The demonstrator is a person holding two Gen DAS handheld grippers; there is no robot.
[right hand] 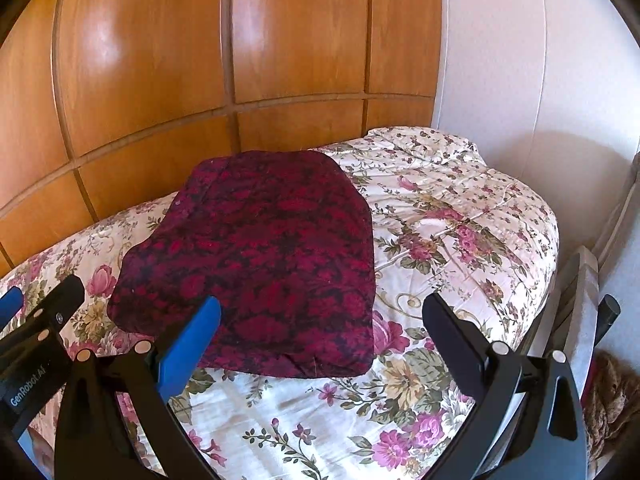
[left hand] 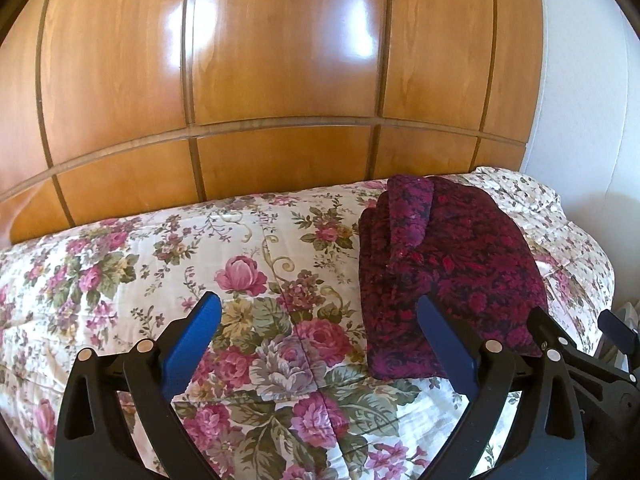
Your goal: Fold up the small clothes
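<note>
the dark red patterned garment [right hand: 256, 264] is lying folded into a compact rectangle on the floral bedspread [right hand: 460, 240], toward the far side by the wooden wardrobe [right hand: 160, 60]. the left gripper [left hand: 320, 320] and right gripper [right hand: 322, 316] are hovering near it, jaws apart and gripping nothing. the fold is looking nearly finished; the next move is probably calling for one last fold or smoothing.
</note>
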